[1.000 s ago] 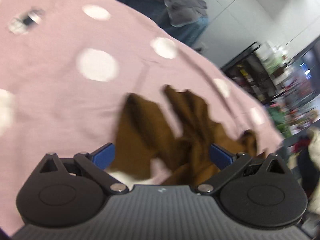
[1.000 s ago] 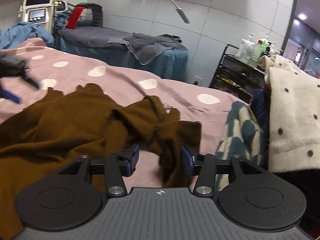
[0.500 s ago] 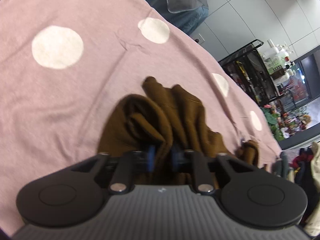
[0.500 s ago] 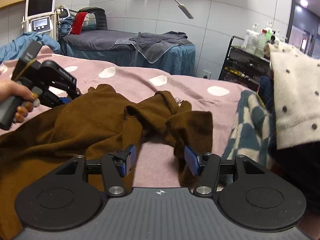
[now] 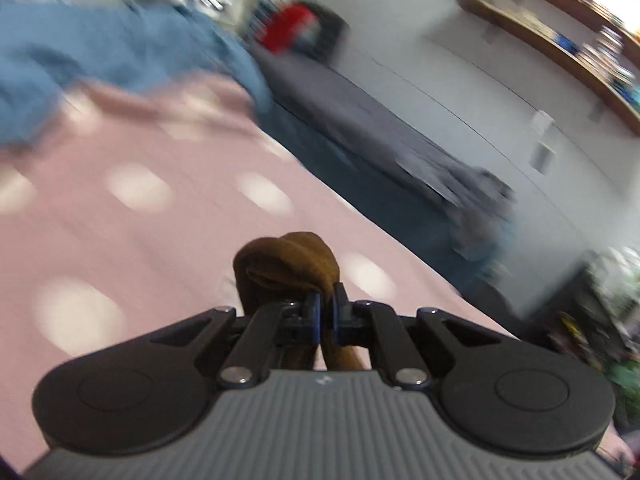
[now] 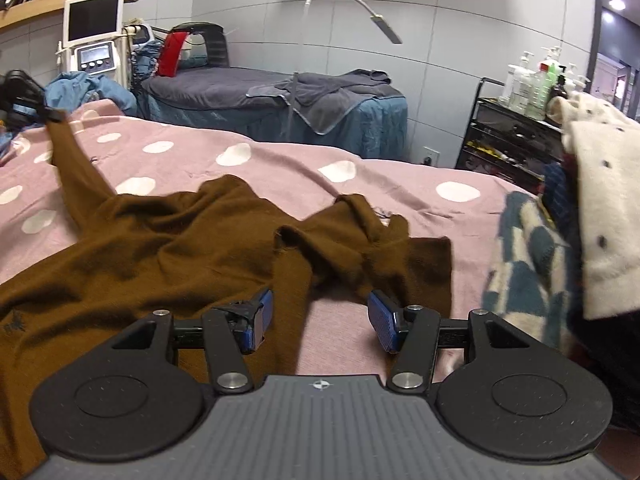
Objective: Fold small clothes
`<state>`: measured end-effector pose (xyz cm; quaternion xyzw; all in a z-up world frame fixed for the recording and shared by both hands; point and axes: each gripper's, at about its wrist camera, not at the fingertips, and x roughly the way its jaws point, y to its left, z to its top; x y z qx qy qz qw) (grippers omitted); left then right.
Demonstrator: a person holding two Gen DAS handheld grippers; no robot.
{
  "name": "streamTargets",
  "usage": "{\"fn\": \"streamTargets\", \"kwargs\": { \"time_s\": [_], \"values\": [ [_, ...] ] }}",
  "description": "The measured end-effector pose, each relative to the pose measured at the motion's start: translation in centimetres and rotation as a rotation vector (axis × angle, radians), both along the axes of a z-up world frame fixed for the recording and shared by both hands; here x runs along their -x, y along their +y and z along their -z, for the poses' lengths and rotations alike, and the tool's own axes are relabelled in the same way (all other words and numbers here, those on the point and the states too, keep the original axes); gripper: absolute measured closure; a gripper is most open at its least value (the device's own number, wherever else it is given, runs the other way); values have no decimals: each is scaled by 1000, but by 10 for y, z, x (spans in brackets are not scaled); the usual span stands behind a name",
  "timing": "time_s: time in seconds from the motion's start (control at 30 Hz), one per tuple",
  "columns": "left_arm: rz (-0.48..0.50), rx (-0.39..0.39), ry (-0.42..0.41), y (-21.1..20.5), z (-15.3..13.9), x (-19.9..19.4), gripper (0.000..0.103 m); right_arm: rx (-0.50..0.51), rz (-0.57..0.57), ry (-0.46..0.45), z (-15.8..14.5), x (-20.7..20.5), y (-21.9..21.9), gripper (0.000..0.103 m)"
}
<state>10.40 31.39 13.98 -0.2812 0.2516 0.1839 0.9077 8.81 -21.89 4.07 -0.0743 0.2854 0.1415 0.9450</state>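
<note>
Over the bed (image 6: pixel 280 160): brown sweater (image 6: pixel 180 248) spread, crumpled.
Left tongs (image 5: pixel 325 312): clamped on sweater's sleeve, lifted off the bed.
Right tongs (image 6: pixel 316 320): open above sweater's hem.

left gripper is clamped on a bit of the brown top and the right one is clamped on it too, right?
Not quite. The left gripper is clamped on the brown top, but the right gripper is open, its pads apart over the cloth, as the right wrist view shows.

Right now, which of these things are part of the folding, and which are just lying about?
In the job: brown garment, left gripper clamped on its sleeve, open right gripper, pink dotted bedspread.

Lying about: checked cloth, cream dotted garment, grey towel, bottles.
</note>
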Motion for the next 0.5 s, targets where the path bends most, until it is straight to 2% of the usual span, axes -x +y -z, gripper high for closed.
{"fn": "streamTargets", "kwargs": {
  "time_s": [0.07,0.13,0.17,0.23,0.27,0.3,0.43,0.5],
  "values": [
    [-59,-32,25,23,-5,10,98,-20,-13,5,0,-3,3,14],
    [-91,-31,40,36,-3,14,97,-53,-28,20,0,-7,6,14],
    [-102,-40,55,39,0,14,93,-63,-35,26,0,-8,8,14],
    [-123,-58,117,34,10,7,74,-60,-48,27,-1,-8,14,14],
    [-114,-48,157,31,18,4,49,-52,-55,25,-1,-8,17,14],
    [-79,-32,170,24,26,4,34,-50,-60,24,-2,-7,19,14],
    [134,-14,201,-37,56,-16,30,-48,-61,30,0,-6,20,14],
    [253,-19,220,-76,67,-31,16,-44,-53,38,1,-8,19,14]
  ]
}}
